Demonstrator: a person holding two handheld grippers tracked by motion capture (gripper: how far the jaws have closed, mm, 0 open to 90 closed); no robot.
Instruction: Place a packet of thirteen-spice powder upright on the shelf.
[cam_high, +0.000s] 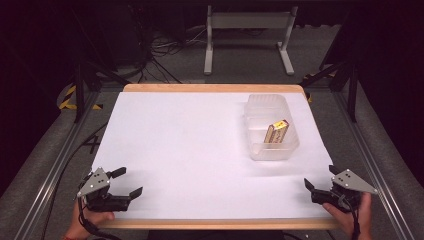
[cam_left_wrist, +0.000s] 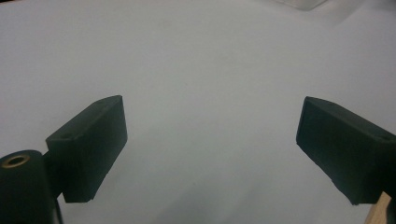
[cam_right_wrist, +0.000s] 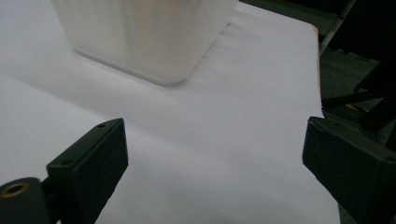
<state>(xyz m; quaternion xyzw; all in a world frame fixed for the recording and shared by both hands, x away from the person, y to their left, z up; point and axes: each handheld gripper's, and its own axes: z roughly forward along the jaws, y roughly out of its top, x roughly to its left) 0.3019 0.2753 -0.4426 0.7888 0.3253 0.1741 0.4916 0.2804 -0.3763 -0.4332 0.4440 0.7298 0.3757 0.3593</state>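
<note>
A clear plastic tub (cam_high: 272, 131) stands on the white table (cam_high: 190, 150) at the right, with a small brown and yellow packet (cam_high: 276, 132) leaning inside it. My left gripper (cam_high: 126, 182) rests open at the table's near left corner, nothing between its jaws; in its own view the left gripper (cam_left_wrist: 210, 144) looks over bare white surface. My right gripper (cam_high: 320, 177) sits open at the near right corner, held by a hand. In its own view the right gripper (cam_right_wrist: 215, 163) has empty jaws and faces the tub (cam_right_wrist: 144, 37) a short way ahead.
The table has a wooden rim (cam_high: 210, 88) and metal frame rails (cam_high: 370, 160) along both sides. Beyond the far edge stand a white bench frame (cam_high: 247, 35) and loose cables (cam_high: 165, 47) on the floor.
</note>
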